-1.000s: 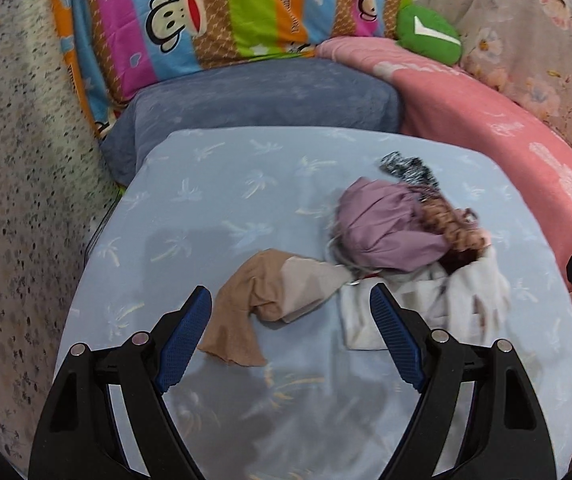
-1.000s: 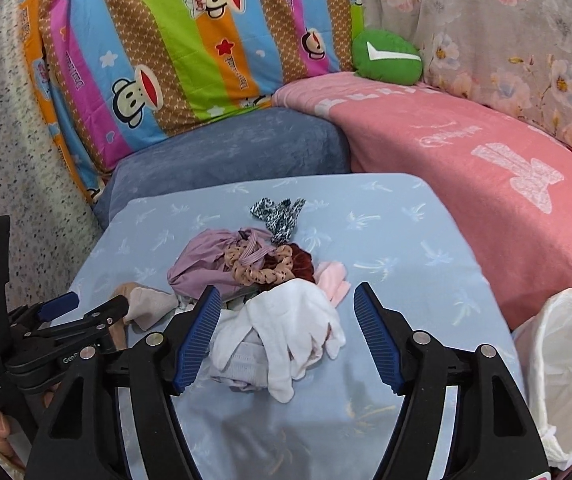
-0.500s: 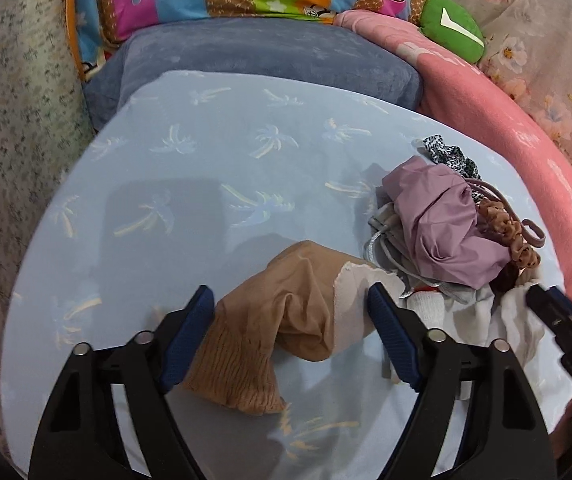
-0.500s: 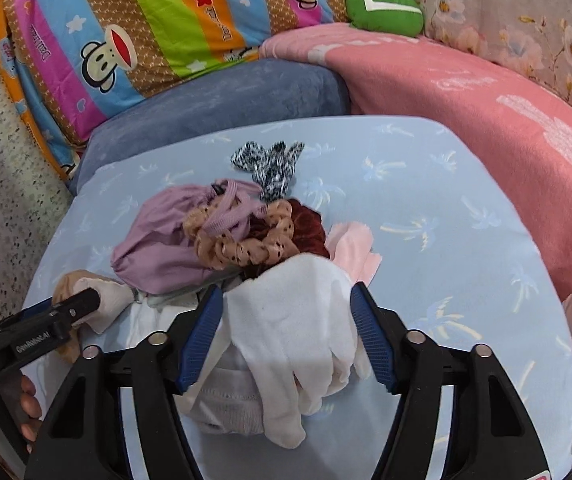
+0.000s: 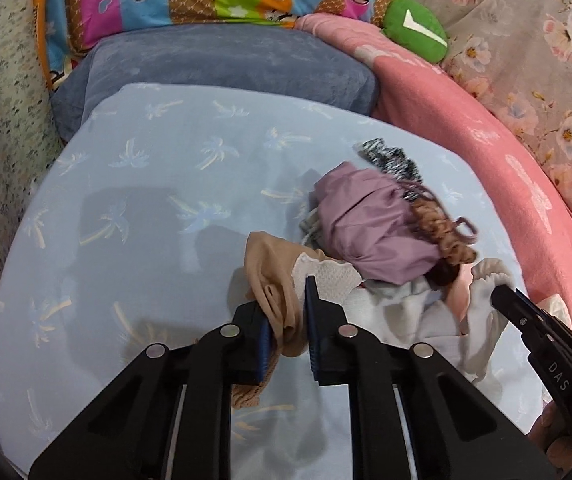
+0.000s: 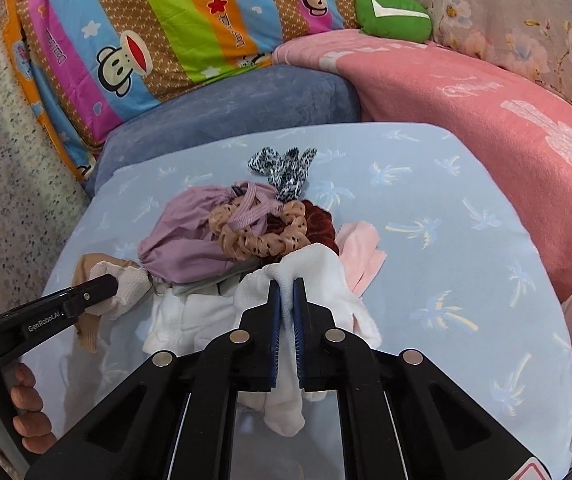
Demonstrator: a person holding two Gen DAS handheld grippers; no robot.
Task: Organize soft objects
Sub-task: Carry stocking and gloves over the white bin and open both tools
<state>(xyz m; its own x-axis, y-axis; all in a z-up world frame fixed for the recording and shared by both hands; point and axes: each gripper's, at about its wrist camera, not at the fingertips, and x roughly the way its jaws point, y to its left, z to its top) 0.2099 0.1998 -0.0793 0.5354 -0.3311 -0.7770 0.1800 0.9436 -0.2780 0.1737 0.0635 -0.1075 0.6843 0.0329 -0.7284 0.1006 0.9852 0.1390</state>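
Pale blue bedding [image 6: 426, 208] carries a heap of soft things at its near middle. Both jaws have just been closing: the left gripper [image 5: 286, 320] pinches the tan stocking [image 5: 269, 272] at the heap's left edge, the right gripper [image 6: 286, 312] clamps the white glove [image 6: 314, 276], likely to pull each free for sorting.

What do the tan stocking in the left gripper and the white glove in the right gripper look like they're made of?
Tan stocking: thin, slightly sheer nylon-like knit, going by its fine wrinkles and ribbed cuff. White glove: soft matte cotton-like knit, thicker and opaque, folding in rounded creases. Neither fibre can be confirmed by sight.
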